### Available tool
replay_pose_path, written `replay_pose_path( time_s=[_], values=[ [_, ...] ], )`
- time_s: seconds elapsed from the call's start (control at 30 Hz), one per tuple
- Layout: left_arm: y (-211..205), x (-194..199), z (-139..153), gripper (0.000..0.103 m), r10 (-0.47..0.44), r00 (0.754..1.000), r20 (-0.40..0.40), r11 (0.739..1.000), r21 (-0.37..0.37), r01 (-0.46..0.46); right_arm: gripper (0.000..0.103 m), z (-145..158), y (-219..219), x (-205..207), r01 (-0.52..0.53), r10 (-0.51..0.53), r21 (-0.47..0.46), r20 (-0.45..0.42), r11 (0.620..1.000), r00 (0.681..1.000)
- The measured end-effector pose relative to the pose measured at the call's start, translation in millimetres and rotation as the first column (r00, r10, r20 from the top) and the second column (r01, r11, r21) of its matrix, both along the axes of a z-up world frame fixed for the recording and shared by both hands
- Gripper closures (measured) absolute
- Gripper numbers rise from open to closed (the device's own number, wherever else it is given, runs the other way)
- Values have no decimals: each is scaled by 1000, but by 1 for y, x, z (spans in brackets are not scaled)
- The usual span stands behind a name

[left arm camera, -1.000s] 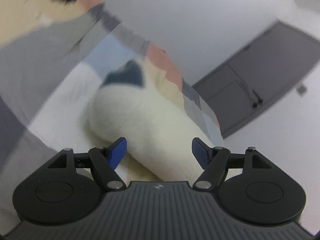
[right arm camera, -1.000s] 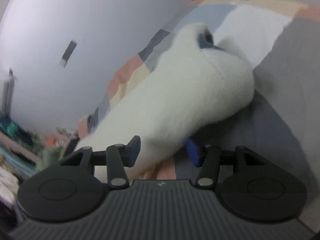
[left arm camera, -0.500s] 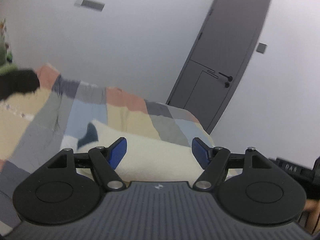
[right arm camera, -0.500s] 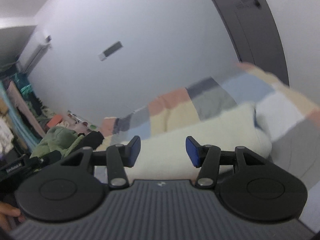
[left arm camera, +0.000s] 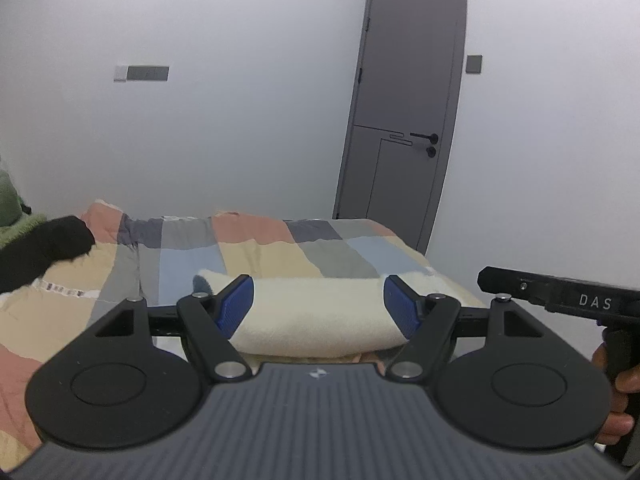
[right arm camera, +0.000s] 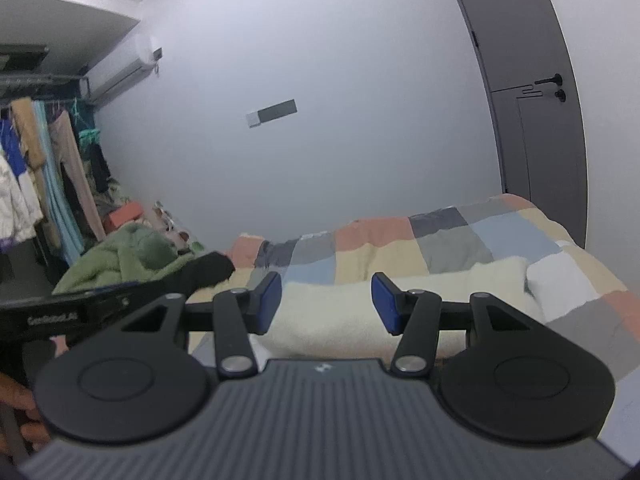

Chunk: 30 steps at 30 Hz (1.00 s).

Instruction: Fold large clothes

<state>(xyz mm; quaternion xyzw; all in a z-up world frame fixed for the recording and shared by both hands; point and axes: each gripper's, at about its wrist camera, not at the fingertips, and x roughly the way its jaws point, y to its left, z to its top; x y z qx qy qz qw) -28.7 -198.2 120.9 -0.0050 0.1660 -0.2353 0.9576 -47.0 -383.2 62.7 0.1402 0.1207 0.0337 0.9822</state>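
A cream fleece garment (left arm camera: 316,312) lies folded into a long bundle on the patchwork bed cover (left arm camera: 256,256); it also shows in the right wrist view (right arm camera: 332,312). A dark blue patch (left arm camera: 200,283) shows at its left end. My left gripper (left arm camera: 318,306) is open and empty, held back from the bundle and level with it. My right gripper (right arm camera: 326,302) is open and empty, also back from the bundle. The right gripper's body (left arm camera: 560,292) shows at the right edge of the left wrist view.
A black garment (left arm camera: 40,248) and a green garment (right arm camera: 120,258) lie at the bed's far left. A grey door (left arm camera: 404,120) stands behind the bed's right end. Hanging clothes (right arm camera: 44,184) fill a rack at the far left.
Both grippers have pulled back from the cream garment and risen to level. One second ago they were close over it; now they are clear of it, both open.
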Motion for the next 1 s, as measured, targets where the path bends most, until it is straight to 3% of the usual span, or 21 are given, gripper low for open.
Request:
replay_pose_path(
  time_s=[0.53, 1.0],
  values=[
    [20, -19, -58, 27, -5, 999, -47, 1000, -8, 5, 49, -54, 34, -17, 58, -66, -93, -89, 994, 994],
    [23, -11, -77, 26, 40, 996, -77, 999, -13, -41, 49, -77, 39, -10, 81, -101, -140, -139, 987, 985]
  ],
)
